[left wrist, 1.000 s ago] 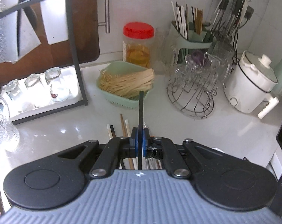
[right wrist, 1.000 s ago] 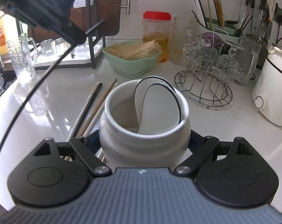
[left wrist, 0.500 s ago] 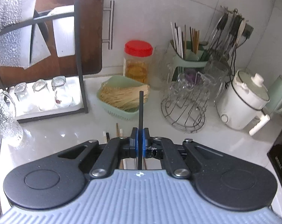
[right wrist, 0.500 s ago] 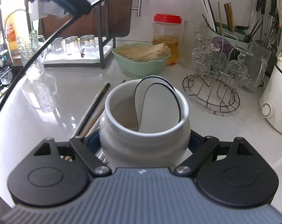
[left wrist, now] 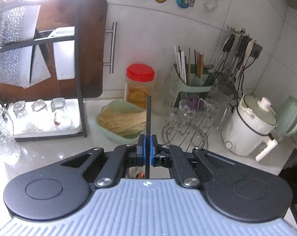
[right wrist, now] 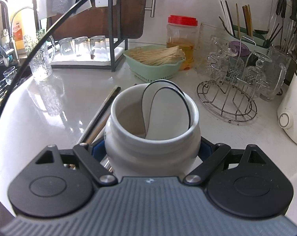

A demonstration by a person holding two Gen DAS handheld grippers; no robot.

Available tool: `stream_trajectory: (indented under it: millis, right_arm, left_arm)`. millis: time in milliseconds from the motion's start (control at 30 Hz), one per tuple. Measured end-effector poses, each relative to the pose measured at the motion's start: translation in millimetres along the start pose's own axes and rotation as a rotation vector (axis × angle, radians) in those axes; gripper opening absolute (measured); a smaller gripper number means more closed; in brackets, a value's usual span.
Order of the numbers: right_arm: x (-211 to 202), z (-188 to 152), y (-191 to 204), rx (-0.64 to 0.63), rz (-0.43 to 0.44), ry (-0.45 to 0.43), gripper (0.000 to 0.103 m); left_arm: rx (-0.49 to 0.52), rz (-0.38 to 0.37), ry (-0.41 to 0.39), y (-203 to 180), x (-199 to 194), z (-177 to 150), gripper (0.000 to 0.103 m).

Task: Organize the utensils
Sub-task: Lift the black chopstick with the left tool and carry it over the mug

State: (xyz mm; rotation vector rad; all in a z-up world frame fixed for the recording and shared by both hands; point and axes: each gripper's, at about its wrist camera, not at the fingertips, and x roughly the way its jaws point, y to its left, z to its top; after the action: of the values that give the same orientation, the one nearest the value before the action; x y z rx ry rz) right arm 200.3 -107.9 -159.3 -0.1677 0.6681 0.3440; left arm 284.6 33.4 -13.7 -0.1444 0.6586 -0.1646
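My left tongs (left wrist: 146, 147) are clamped on a thin black chopstick (left wrist: 148, 116), lifted above the white counter (right wrist: 69, 102). My right tongs (right wrist: 152, 149) grip a white ceramic jar (right wrist: 152, 143) – a white black-rimmed spoon (right wrist: 168, 112) leans inside – with loose wooden chopsticks (right wrist: 101, 118) lying beside it near the counter's front edge.

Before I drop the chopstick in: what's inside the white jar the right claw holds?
The white jar holds one white spoon with a dark rim, its bowl leaning against the far-right inner wall. The rest looks empty, but the jar's near wall hides part of the bottom and the spoon's lower end.
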Motion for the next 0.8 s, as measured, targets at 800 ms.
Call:
stream_trajectory:
  millis: [800]
  right_arm:
    - [0,0,0,-0.002,0.006,-0.003,0.092]
  left_arm:
    - [0.086,-0.121,-0.139,-56,51,18,0.005]
